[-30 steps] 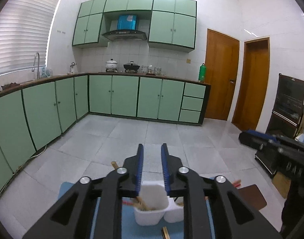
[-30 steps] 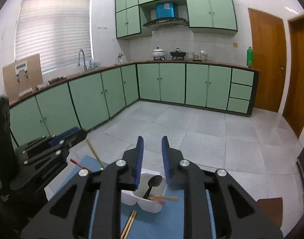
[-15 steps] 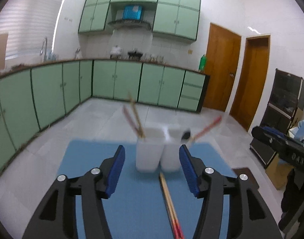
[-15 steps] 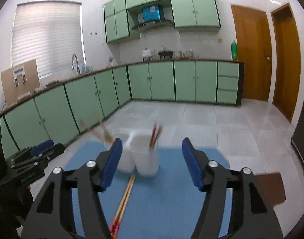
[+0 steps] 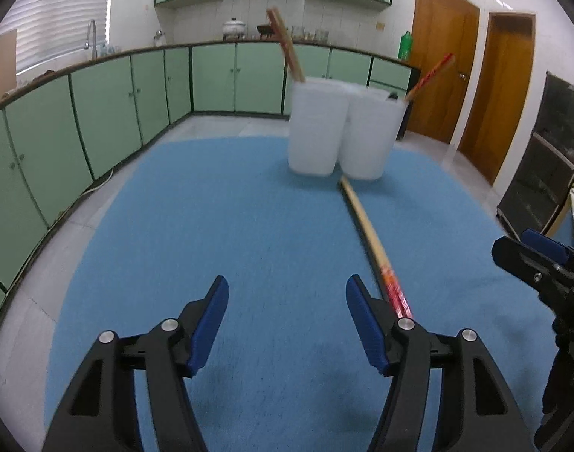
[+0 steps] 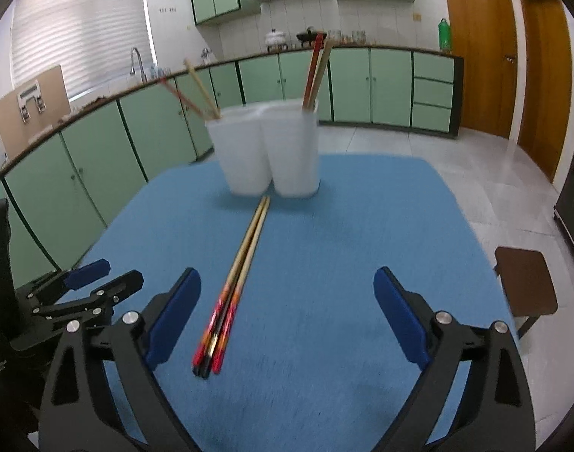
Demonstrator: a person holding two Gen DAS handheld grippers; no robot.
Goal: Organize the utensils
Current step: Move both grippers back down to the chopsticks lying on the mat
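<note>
A white two-compartment holder (image 5: 339, 128) (image 6: 268, 150) stands at the far side of the blue mat (image 5: 249, 248) (image 6: 343, 263), with chopsticks leaning out of each compartment. A pair of wooden chopsticks with red ends (image 6: 234, 282) (image 5: 370, 237) lies flat on the mat in front of it. My left gripper (image 5: 287, 293) hovers low over the mat, jaws opening, nothing between them; the chopsticks run past its right finger. My right gripper (image 6: 287, 293) is wide and still opening, with the chopsticks' red ends just inside its left finger, untouched.
Green kitchen cabinets line the far walls, and wooden doors (image 5: 445, 64) stand at the right. A brown stool (image 6: 528, 282) sits beside the table's right edge. The other gripper shows at the frame edge in each view (image 5: 543, 260) (image 6: 83, 282).
Both grippers dropped from above the holder to low over the mat, pulling back from it, and both opened from nearly shut to wide. The lying chopsticks came into full view.
</note>
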